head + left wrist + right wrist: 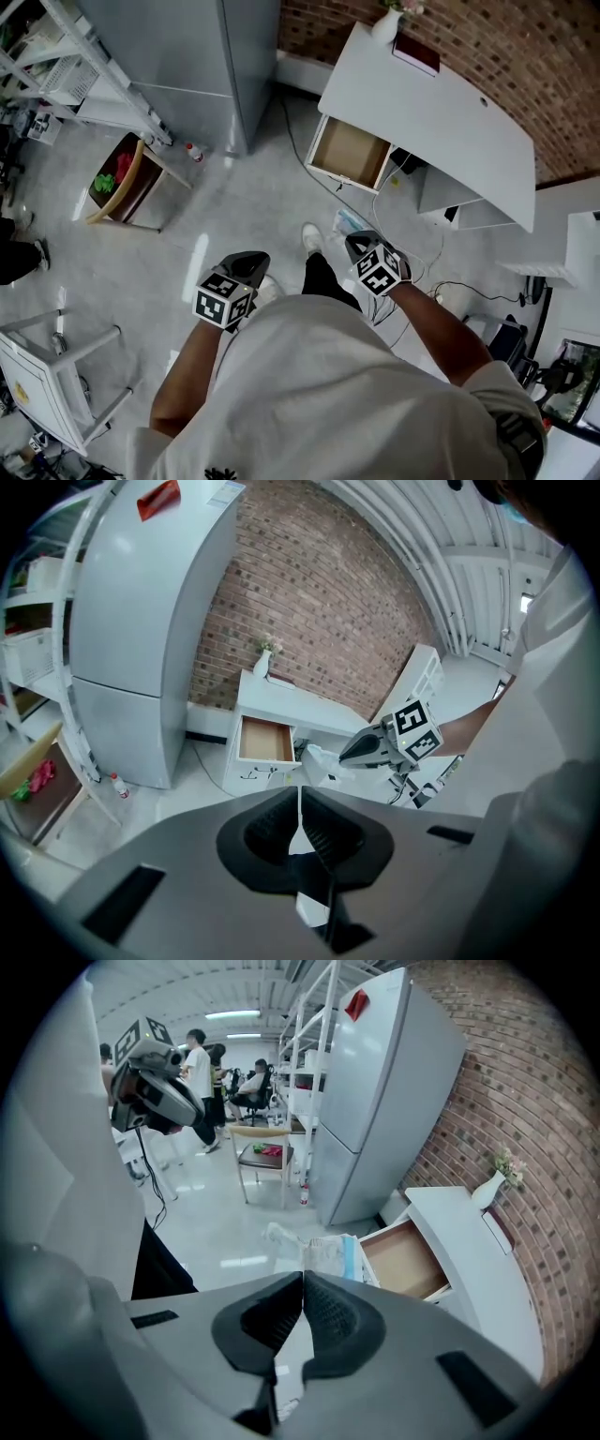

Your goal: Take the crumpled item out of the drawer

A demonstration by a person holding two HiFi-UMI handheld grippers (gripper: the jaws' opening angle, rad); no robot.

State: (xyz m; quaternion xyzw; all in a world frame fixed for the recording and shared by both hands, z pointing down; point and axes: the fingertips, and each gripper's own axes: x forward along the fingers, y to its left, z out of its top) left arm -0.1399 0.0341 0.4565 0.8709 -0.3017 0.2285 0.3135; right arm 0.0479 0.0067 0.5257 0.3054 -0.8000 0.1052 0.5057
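Observation:
The white desk's drawer [352,153] [262,740] [408,1260] stands pulled open, its wooden bottom bare. A crumpled white and blue wrapper [345,223] [317,761] [314,1251] hangs in the air in front of the drawer, above the floor. My right gripper [358,244] [302,1277] is shut on its near edge, and the left gripper view shows the wrapper sticking out from that gripper's tip [342,757]. My left gripper [251,264] [300,794] is held near my body, shut, with nothing between its jaws.
The white desk [441,103] carries a vase [386,23] and stands against a brick wall. A grey fridge [187,56], a small bottle [195,153] and a wooden chair [122,178] are at the left. Cables [422,272] lie under the desk. People [202,1063] stand far behind.

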